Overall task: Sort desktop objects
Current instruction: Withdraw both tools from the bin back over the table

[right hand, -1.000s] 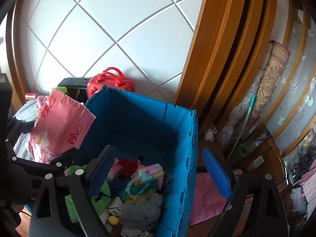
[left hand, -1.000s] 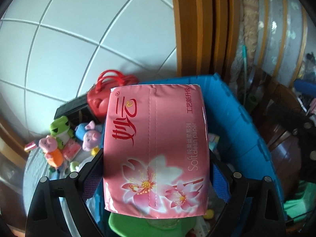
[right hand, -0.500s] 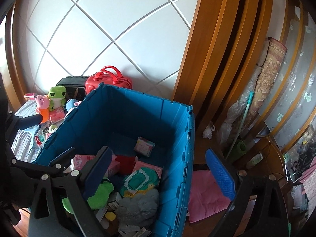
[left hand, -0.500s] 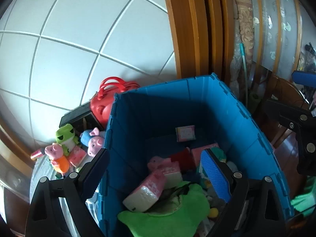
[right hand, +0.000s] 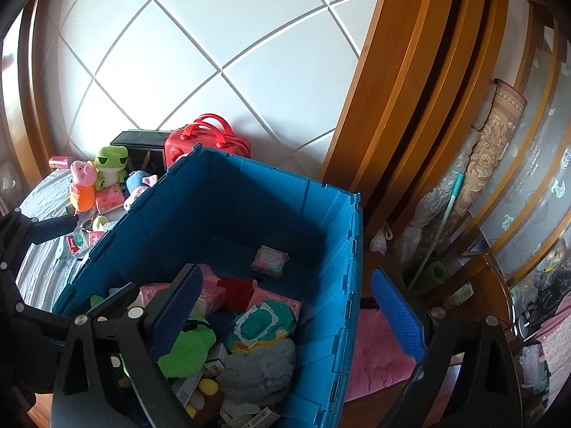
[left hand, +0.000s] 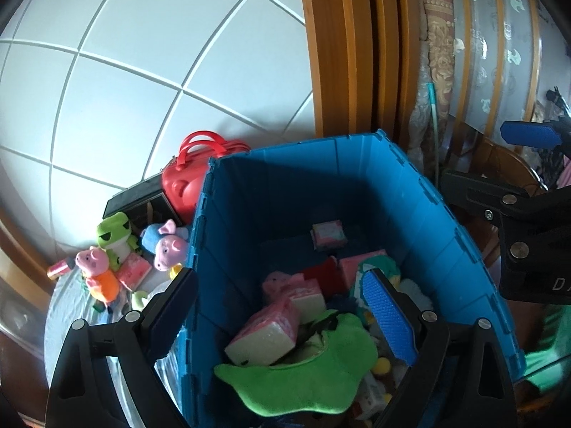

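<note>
The left gripper (left hand: 282,306) hangs over the near left corner of the blue bin (left hand: 439,221), jaws spread wide with nothing between the pads. Its left finger sits outside the bin wall, above the bench (left hand: 60,321); its right finger, with the blue pad, is over the bin's contents. Neither pad touches anything.

The right gripper (right hand: 285,310) is also over the bin, jaws wide and empty. They have just been opening a little further, with nothing held between them. Its left finger is above the pile inside; its right finger is past the bin's right wall, above a pink cushion (right hand: 378,353) on the floor side.

Inside the bin lies the pink tissue pack (left hand: 267,328), tilted on its end against other pink packs, just beside a green plush (left hand: 307,374). A wet-wipe pack (right hand: 262,324) with a green lid, a grey fluffy thing (right hand: 257,367), a red item and a small pink packet (right hand: 270,261) on the bare bin floor lie further in.

On the bench, left of the bin, stand a frog plush (left hand: 114,235), a pink pig in orange (left hand: 98,273) and a pig in blue (left hand: 166,244), close together, with a small pink pack (left hand: 134,271) touching them. Behind them are a red case (left hand: 192,178) and a black box (left hand: 139,196) against the tiled wall.
</note>
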The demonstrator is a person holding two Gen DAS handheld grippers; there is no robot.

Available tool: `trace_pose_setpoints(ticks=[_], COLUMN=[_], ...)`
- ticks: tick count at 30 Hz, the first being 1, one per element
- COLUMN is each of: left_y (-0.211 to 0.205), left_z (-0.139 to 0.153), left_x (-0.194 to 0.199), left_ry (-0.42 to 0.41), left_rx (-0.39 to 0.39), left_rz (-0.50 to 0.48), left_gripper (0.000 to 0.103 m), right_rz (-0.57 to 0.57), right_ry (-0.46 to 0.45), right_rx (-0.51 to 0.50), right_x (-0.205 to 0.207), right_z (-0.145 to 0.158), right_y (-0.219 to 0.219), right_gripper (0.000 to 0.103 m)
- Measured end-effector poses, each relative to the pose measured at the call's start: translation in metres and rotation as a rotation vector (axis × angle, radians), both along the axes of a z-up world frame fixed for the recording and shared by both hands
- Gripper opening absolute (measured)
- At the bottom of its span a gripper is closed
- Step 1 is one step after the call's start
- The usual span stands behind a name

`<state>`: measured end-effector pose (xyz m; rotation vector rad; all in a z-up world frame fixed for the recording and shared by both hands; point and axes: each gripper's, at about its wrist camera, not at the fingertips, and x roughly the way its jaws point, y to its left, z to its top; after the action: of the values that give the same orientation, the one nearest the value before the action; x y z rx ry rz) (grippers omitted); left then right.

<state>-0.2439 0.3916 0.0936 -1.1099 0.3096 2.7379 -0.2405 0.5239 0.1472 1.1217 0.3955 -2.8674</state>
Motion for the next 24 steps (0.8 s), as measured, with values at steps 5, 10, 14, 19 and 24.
trace_pose_setpoints(ticks=[5, 10, 14, 19, 24], left_y=[-0.016, -0.045, -0.08, -0.136, -0.205], left_z=[0.003, 0.008, 0.012, 0.017, 0.014], left_x=[0.007, 0.015, 0.023, 0.037, 0.053], left_ry=[0.005, 0.009, 0.018, 0.028, 0.027], left_rx=[0.008, 0.027, 0.041, 0.057, 0.062], left_rz=[0.025, 0.04, 0.053, 0.075, 0.111], left_gripper=[0.094, 0.094, 0.094, 0.094, 0.094], right_rz=[0.018, 0.019, 0.026, 0.048, 0.083], right_ry=[-0.004, -0.006, -0.013, -0.015, -0.018], right_rx=[0.01, 0.015, 0.031, 0.034, 0.035], right_x=[0.004, 0.009, 0.014, 0.025, 0.038], right_z=[0.0, 0.003, 0.005, 0.004, 0.003], right_y=[-0.017, -0.035, -0.063, -0.119, -0.187], right_gripper=[0.097, 0.097, 0.097, 0.097, 0.097])
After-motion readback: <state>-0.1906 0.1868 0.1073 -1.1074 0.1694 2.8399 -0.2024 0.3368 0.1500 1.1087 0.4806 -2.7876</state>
